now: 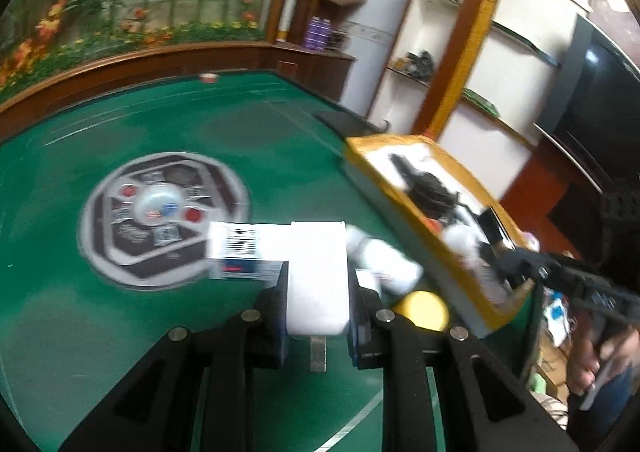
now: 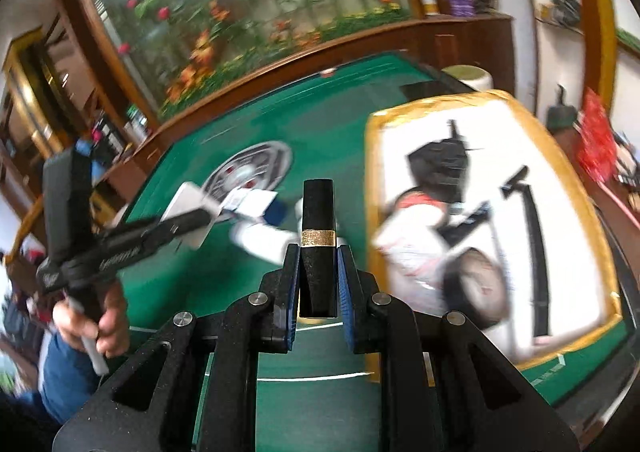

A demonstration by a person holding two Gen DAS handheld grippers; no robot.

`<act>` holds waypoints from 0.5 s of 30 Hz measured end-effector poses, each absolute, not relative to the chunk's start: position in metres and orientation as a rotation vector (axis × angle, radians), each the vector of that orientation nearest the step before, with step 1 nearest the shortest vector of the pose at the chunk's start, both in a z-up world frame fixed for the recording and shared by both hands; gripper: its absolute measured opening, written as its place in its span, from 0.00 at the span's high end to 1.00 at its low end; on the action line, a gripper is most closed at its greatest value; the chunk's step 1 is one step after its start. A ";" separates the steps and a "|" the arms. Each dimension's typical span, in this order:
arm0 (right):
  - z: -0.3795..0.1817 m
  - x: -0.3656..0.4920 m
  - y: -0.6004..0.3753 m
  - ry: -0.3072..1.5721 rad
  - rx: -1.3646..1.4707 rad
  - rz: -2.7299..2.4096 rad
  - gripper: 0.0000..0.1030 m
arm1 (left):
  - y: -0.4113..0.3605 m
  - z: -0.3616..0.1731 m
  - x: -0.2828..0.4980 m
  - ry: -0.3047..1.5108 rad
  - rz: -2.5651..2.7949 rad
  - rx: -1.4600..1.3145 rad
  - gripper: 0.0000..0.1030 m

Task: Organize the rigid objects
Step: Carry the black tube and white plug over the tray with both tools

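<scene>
The left gripper (image 1: 318,280) is closed on a white box (image 1: 318,276) above the green table (image 1: 120,332). The right gripper (image 2: 318,272) clamps an upright black tube (image 2: 317,244) beside the yellow-rimmed tray (image 2: 576,172).

Far half of the green table (image 1: 248,108) lies open to me, only a small red-white thing (image 1: 208,77) near its far edge. Centre panel (image 1: 164,218) sits flat. Yellow-rimmed tray (image 2: 600,208) blocks the right edge; boxes (image 1: 240,250) and white clutter (image 1: 384,256) crowd the near middle beside it.
</scene>
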State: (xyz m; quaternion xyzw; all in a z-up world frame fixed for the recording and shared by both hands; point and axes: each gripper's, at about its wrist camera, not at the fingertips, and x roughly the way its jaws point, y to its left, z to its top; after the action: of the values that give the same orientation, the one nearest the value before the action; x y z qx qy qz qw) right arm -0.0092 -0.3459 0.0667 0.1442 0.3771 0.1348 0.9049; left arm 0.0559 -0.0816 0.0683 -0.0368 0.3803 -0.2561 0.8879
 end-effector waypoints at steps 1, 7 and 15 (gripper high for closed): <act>0.067 -0.011 -0.353 0.771 0.309 0.265 0.84 | -0.089 0.069 0.054 0.793 -0.547 -0.077 0.79; 0.073 -0.016 -0.399 0.723 0.373 0.172 0.84 | -0.135 0.080 0.050 0.802 -0.664 -0.122 0.79; 0.065 -0.023 -0.441 0.710 0.436 0.105 0.84 | -0.205 0.085 0.050 0.821 -0.736 -0.044 0.79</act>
State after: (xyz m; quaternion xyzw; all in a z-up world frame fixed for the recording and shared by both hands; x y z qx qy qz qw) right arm -0.0225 -0.4413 0.0646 0.2115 0.3446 0.0512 0.9132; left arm 0.0504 -0.2054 0.0849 -0.0208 0.3900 -0.3494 0.8517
